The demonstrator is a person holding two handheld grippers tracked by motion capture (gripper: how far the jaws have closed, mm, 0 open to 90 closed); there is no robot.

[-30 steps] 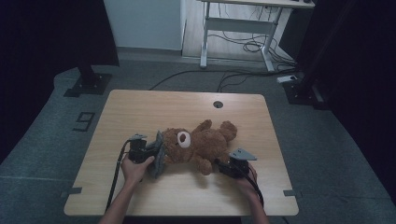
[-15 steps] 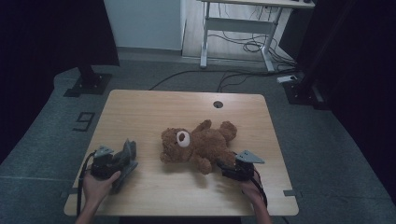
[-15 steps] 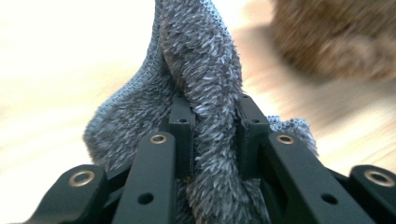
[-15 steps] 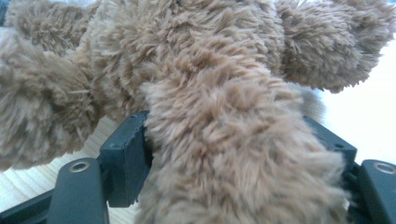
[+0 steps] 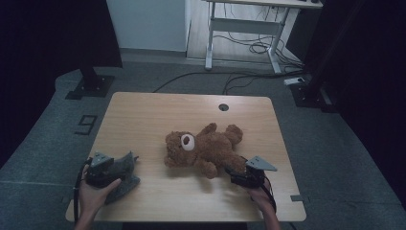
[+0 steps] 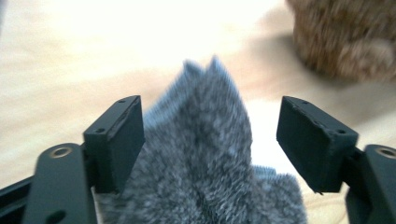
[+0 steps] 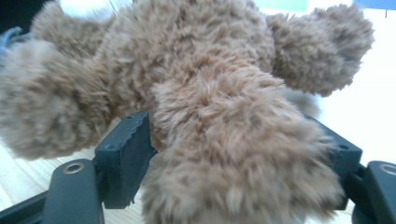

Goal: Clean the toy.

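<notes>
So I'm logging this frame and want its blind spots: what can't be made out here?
- Right gripper view: the bear's leg hides the right pad, so contact can't be judged.
- Left gripper view: the grey cloth is cut off at the bottom edge.
- High view: the bear hides its own far side.

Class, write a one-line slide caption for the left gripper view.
Left gripper, jaws just opened wide, over a grey furry cloth on the wooden table, brown teddy bear beyond.

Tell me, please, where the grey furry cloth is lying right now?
In the high view the grey furry cloth lies at the table's near-left corner, between the open jaws of the left hand-held gripper, well left of the teddy bear.
</notes>
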